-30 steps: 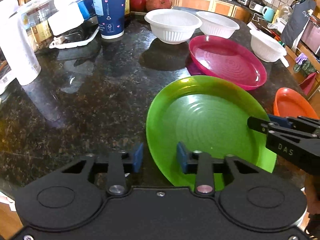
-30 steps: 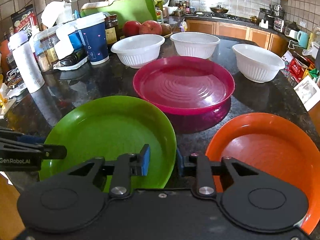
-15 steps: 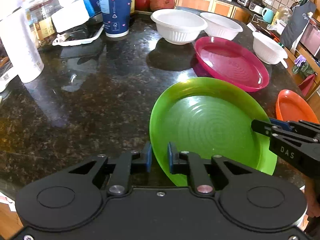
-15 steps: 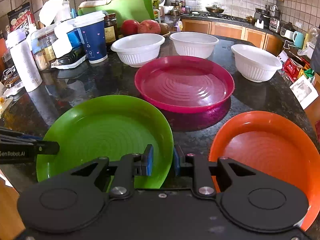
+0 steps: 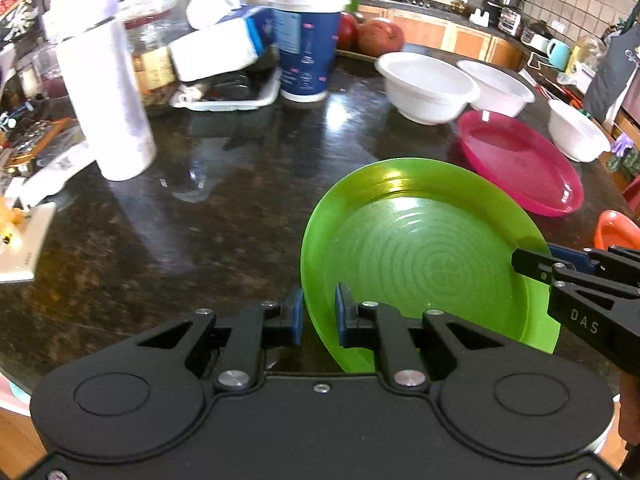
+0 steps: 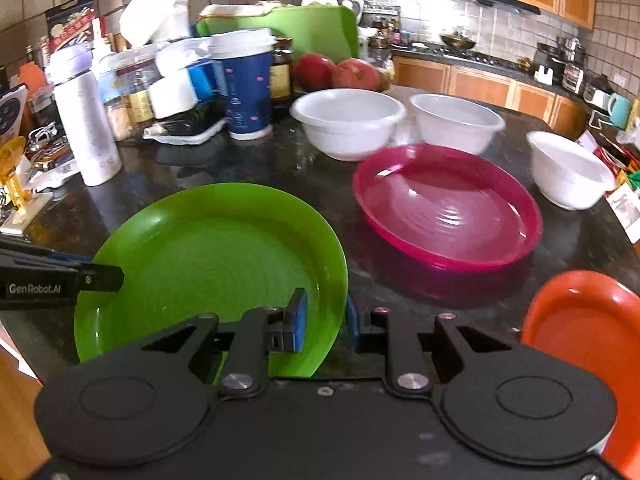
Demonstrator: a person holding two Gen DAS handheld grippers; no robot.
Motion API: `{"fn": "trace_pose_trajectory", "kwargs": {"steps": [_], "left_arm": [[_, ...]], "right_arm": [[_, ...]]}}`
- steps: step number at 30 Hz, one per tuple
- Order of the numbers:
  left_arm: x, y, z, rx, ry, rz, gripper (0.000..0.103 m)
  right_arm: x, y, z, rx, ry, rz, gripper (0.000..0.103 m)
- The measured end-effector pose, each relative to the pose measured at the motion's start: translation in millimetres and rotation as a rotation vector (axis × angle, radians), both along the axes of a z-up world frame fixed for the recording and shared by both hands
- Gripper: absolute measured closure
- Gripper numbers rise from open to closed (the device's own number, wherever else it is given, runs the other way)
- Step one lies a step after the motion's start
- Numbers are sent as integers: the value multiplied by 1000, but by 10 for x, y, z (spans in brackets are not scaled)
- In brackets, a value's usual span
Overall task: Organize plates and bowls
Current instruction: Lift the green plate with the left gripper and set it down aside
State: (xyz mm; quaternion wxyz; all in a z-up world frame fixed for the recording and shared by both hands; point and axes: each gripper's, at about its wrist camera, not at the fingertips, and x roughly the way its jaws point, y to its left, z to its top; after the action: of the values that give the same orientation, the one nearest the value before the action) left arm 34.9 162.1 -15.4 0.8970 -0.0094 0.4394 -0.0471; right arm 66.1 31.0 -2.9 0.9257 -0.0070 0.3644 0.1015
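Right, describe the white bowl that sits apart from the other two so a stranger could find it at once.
Start at the dark granite countertop and find the pink plate in its middle. Two white bowls sit side by side behind it; the lone white bowl stands off its right edge, nearest the counter's rim, touching neither.

Nearest plate (image 6: 216, 256) gripped at opposite rims by left gripper (image 5: 319, 314) and right gripper (image 6: 324, 322), second plate (image 6: 448, 208) behind to the right, third plate (image 6: 584, 320) at near right, three bowls (image 6: 348, 124) ranged behind, cup (image 6: 246, 92) and bottle (image 6: 86, 120) placed left on counter (image 5: 180, 220).
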Motion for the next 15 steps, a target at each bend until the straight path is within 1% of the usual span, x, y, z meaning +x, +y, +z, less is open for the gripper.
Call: {"fn": "trace_pose_trajectory", "kwargs": {"steps": [7,15], "left_arm": [[86,317,-1,19,-11,21,82],[172,533,-45,17,1,-11,82]], "right_arm": [[123,328,-2,18,0,21,80],[174,532,-32,20,14,-5,80]]}}
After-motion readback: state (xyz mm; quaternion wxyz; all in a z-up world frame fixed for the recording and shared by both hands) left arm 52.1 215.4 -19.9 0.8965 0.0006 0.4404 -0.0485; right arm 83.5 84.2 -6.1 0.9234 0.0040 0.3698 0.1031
